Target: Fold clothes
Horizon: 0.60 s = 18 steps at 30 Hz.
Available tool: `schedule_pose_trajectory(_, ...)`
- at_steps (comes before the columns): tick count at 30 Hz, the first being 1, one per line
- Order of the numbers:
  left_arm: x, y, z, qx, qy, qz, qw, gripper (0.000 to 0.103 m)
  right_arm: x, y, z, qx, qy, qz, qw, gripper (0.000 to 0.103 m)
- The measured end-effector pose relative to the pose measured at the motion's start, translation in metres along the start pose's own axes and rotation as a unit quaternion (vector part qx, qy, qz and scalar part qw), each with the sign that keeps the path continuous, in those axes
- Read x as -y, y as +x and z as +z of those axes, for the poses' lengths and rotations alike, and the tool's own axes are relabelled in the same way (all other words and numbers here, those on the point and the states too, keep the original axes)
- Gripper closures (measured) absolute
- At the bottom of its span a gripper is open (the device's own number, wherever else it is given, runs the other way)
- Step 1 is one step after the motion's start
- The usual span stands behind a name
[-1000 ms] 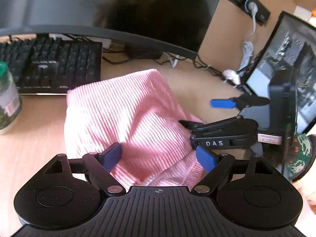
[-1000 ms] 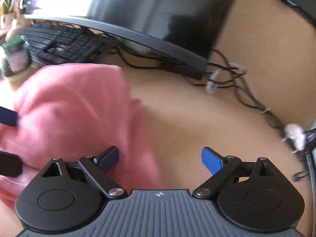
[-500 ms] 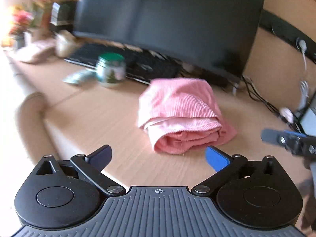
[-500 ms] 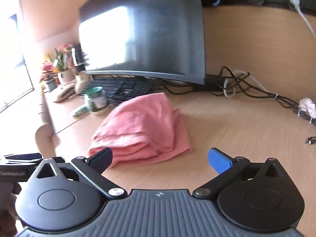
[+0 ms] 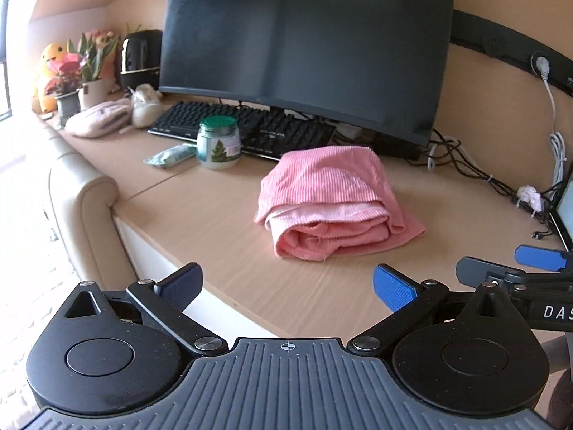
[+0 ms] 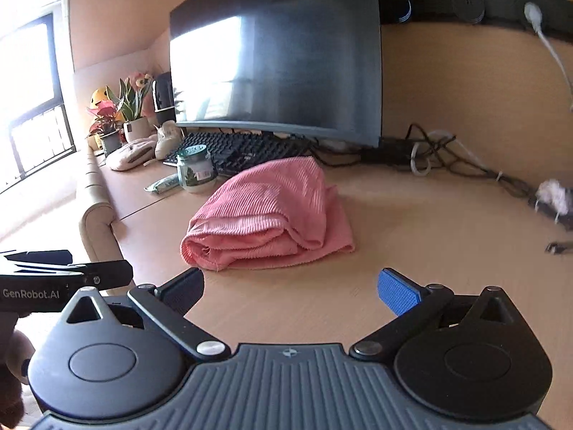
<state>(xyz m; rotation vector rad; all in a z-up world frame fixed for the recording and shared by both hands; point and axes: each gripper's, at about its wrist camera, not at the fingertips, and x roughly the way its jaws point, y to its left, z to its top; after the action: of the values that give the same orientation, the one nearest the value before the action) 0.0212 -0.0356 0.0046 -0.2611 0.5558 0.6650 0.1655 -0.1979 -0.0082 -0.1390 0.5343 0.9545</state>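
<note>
A pink ribbed garment [image 5: 333, 200] lies folded in a thick bundle on the wooden desk [image 5: 222, 236], in front of the monitor. It also shows in the right wrist view [image 6: 268, 215]. My left gripper [image 5: 286, 285] is open and empty, held back near the desk's front edge, well short of the garment. My right gripper [image 6: 292, 288] is open and empty, also short of the garment. The right gripper shows at the right edge of the left wrist view [image 5: 530, 268]. The left gripper's body shows at the left edge of the right wrist view [image 6: 64, 276].
A large dark monitor [image 5: 304, 46] and a black keyboard [image 5: 243, 129] stand behind the garment. A green-lidded jar [image 5: 217, 143] and a small packet [image 5: 170, 154] sit left of it. Plants and soft toys [image 5: 82, 82] fill the far left. Cables [image 5: 465, 168] run along the right back.
Both grippers have let go of the pink garment and pulled back and up from it. The garment now lies folded on the desk, apart from both grippers.
</note>
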Motion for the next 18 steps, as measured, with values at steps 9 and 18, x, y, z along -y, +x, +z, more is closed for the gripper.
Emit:
schedule_pose_trajectory(9, 0.009, -0.006, -0.001, 0.010, 0.009, -0.002, 0.9999, 0.000, 0.006, -0.009, -0.001, 0.017, 0.003, -0.001, 1.000, 0.000)
schedule_pose_trajectory(18, 0.012, -0.005, 0.000, 0.009, 0.010, -0.009, 0.9999, 0.000, 0.009, -0.010, -0.002, 0.015, 0.003, -0.008, 1.000, 0.000)
